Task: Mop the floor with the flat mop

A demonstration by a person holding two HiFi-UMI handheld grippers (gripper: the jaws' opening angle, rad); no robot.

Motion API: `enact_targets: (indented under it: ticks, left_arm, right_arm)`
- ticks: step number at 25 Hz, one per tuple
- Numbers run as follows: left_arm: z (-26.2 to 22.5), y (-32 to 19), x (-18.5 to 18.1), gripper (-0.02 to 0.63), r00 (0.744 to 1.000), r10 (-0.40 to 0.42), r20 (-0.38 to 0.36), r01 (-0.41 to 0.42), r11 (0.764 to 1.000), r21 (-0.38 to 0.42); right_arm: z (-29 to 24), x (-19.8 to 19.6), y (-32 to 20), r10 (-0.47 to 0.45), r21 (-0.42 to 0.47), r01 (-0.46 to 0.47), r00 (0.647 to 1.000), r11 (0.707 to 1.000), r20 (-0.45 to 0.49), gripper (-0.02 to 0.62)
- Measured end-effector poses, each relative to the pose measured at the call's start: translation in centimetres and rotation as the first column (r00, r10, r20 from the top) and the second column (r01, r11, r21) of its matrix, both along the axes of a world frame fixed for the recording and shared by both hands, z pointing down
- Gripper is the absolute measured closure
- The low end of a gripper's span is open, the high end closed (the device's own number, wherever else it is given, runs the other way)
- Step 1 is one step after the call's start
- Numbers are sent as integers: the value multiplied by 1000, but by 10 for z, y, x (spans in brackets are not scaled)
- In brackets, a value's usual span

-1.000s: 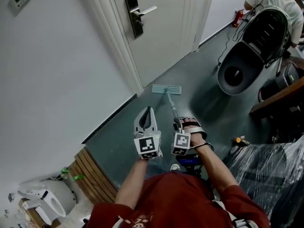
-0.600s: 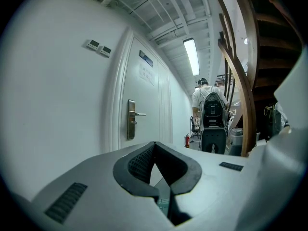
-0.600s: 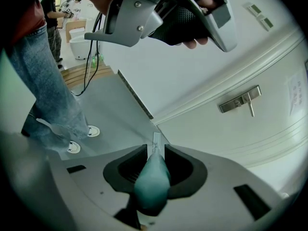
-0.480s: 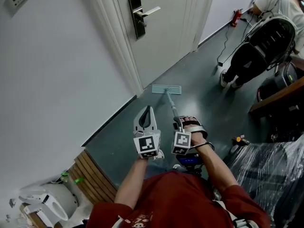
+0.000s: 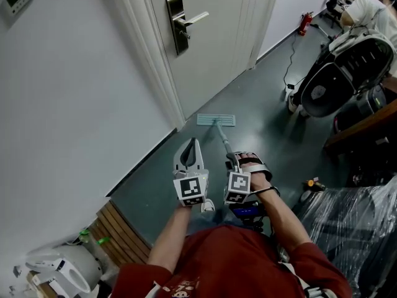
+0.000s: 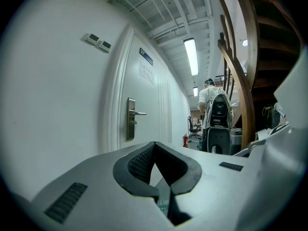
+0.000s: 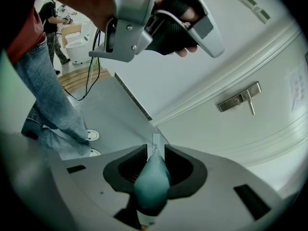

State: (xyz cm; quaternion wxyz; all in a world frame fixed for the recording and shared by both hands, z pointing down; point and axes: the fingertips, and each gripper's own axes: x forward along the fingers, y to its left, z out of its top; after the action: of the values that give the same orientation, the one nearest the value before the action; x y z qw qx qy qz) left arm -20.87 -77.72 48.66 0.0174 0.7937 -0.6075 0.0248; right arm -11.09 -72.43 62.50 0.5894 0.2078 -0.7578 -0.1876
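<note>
Flat mop (image 5: pixel 216 120): teal handle (image 7: pixel 151 177) clamped in my right gripper (image 7: pixel 153 154), probably for one-handed steering. Long axis runs forward and down from the jaws; working end lies flat on the floor (image 5: pixel 260 123) ahead, beside the door (image 5: pixel 211 36). Left gripper (image 5: pixel 191 143): jaws together, empty, just alongside.

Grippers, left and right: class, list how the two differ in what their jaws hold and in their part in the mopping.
The left gripper has its jaws shut on nothing; the right gripper is shut on the mop handle. The left gripper hangs free beside the handle, while the right gripper alone holds the mop, whose mop head lies on the floor. Both are held side by side, pointing ahead.
</note>
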Motion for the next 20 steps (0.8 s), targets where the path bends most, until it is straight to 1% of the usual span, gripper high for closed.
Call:
enact_targets:
  ticks: [4,8,10,14,17,20]
  left_arm:
    - [-4,-13,-8,591,1000,-3,-16,3,1000,-6]
    - [-4,-11,-2,591,1000,14,-22,-15,1000,-13]
    - [-5,-6,1,591,999,18,-30,-18,999,-30]
    - [0,12,7,591,998,48,-30,-48,999,-15]
    - [4,24,6,591,999,19,-32,-20,999,-31]
    - [6,36,8,591,999,21,-31,-21,1000,-10]
  right_arm:
    - [-3,-8,-9,5,-10,-5,1000,1000,-4,474]
    - [-1,-6,-5,15,-6,-15,1000,1000,-6,475]
    - [2,-3,2,21,1,-21,1000,1000,-7,476]
    - [9,4,19,33,16,-32,999,999,-16,476]
    - [9,5,27,30,19,-30,1000,999,-1,476]
    - [8,6,35,34,21,-34,999,999,10,476]
